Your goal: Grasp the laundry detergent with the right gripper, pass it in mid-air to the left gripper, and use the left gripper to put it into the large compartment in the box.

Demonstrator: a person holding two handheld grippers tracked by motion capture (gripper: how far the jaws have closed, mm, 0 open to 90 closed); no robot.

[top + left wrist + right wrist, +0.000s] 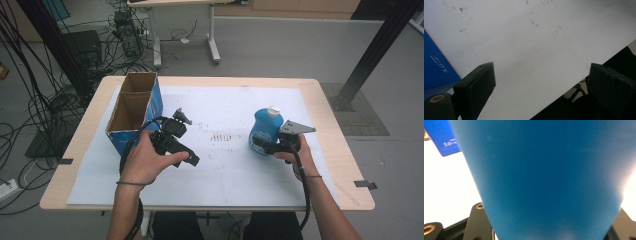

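You had the right claw (pixel 261 145) clamped on the blue bottle (pixel 266 127), apparently low, so a slow upright lift suited it, while the left claw (pixel 186 159) stood open.

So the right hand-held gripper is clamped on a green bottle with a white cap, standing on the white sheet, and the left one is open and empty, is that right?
Not quite: the bottle is blue, not green, as the high view shows. The rest holds: the right hand-held gripper is clamped on it, it has a white cap and stands on the white sheet, and the left hand-held gripper is open and empty.
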